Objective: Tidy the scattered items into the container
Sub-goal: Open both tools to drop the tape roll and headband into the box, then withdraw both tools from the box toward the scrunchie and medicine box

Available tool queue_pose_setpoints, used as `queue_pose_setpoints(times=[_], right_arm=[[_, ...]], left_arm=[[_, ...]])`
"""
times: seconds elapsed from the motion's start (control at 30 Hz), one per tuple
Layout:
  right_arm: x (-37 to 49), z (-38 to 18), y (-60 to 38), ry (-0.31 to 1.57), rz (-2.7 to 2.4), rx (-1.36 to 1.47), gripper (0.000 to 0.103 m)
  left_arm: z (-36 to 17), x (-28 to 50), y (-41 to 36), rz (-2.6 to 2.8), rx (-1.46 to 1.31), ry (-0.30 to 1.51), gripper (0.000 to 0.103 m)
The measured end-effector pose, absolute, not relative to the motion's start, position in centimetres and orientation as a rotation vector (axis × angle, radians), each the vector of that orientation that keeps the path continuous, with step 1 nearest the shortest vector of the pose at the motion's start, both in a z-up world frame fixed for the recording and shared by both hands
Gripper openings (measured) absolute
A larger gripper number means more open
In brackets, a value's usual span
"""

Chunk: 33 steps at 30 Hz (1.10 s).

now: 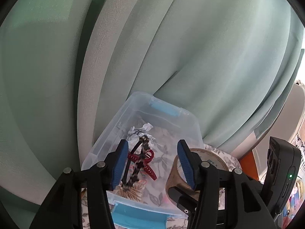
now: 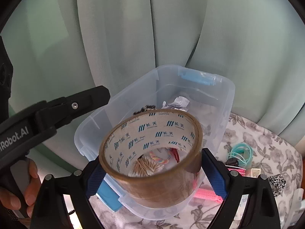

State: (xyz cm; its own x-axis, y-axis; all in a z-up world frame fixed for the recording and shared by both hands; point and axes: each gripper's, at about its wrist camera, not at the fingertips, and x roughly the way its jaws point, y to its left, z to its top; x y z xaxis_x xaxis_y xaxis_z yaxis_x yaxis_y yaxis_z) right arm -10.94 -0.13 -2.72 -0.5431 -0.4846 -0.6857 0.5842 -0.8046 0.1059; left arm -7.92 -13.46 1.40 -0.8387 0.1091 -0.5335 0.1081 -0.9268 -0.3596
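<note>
Brown tape roll [image 2: 152, 158] sat clamped in the right gripper [image 2: 154, 177], over the clear plastic box [image 2: 225, 103].
Left gripper [image 1: 152, 164] hung above the box with jaws apart, grasping nothing (a headband [image 1: 137, 162] and hair clip [image 1: 146, 164] lay inside, below it).

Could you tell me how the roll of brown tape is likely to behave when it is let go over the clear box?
The tape roll has a thick cardboard core, so it probably stays stiff in the right gripper. Being round, it may roll on landing, though the walls of the clear box should stop it. It looks fairly heavy and could press the crumpled paper.
</note>
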Motion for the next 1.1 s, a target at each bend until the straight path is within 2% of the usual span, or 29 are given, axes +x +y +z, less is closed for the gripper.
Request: queue_pose_setpoints(times=[0.2, 0.7, 1.1], right_arm=[[-10.5, -2.2, 0.2, 0.173, -2.332, 0.943, 0.103], [-8.3, -0.6, 3.2, 0.117, -2.396, 0.894, 0.103], [-5.3, 2.3, 8.2, -0.021, -2.510, 0.806, 0.103]], left_arm=[[1.2, -5.7, -13.2, 2.943, -0.894, -0.602, 0.061], [2.6, -5.5, -11.8, 2.934, -0.864, -0.554, 0.066], [5.7, -3.1, -9.1, 2.918, -0.782, -0.464, 0.069]])
